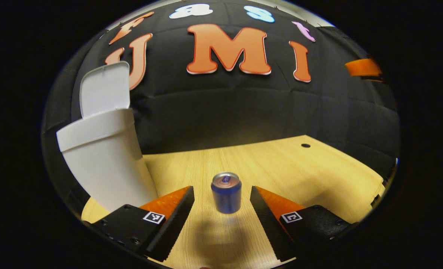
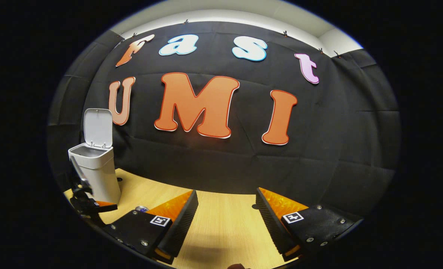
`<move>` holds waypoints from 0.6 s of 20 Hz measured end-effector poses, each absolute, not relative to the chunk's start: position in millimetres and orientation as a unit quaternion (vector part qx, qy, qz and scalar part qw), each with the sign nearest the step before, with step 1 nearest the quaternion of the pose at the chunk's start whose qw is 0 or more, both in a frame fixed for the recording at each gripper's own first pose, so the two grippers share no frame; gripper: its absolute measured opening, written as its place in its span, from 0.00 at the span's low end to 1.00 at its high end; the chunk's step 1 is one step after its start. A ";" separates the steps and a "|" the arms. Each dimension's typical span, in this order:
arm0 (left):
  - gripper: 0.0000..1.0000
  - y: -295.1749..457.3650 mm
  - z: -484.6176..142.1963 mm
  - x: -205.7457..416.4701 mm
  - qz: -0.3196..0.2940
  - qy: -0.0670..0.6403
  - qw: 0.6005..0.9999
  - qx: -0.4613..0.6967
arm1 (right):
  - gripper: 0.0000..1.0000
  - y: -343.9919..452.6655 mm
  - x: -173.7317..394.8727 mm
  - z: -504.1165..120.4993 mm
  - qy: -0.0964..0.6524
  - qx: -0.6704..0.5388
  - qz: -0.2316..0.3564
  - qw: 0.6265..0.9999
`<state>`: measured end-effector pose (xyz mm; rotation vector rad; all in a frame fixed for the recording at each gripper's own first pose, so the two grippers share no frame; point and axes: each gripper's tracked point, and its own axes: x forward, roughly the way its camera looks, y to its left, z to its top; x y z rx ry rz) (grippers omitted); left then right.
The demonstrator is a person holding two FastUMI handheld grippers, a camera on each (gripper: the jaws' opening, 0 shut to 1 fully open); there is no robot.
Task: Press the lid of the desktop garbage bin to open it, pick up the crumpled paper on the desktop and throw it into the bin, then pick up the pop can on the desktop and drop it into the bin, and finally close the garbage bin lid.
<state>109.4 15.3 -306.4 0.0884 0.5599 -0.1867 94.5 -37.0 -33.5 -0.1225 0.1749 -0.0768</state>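
White garbage bin [image 1: 105, 164], blue pop can [image 1: 226, 193] with silver top, pale wood-grain desktop [image 1: 318, 179].

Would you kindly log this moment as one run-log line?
bin lid: open | pop can: upright on desktop, between open left gripper fingers, untouched | right gripper: open, empty

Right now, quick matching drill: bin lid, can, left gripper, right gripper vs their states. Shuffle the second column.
Things:
1. bin lid
2. can
3. left gripper
4. right gripper

States:
A. open, with bare table between its fingers
B. flipped up
C. standing upright on the table
D. open, with the can between its fingers, untouched

Pairs: 1-B, 2-C, 3-D, 4-A
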 end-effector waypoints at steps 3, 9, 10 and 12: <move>0.98 10.9 -342.6 127.8 -0.091 0.303 0.948 0.049 | 0.94 -45.7 91.9 -39.9 0.099 -0.070 -0.055 0.991; 0.98 -4.6 -379.9 164.3 -0.109 0.309 0.943 0.063 | 0.93 -64.7 83.9 -41.5 0.119 -0.088 -0.086 0.985; 0.98 -4.3 -386.3 165.5 -0.110 0.313 0.941 0.067 | 0.94 -66.7 83.2 -42.0 0.121 -0.091 -0.089 0.984; 0.97 -4.7 -391.3 168.6 -0.108 0.314 0.941 0.067 | 0.94 -68.4 82.1 -42.1 0.122 -0.093 -0.092 0.984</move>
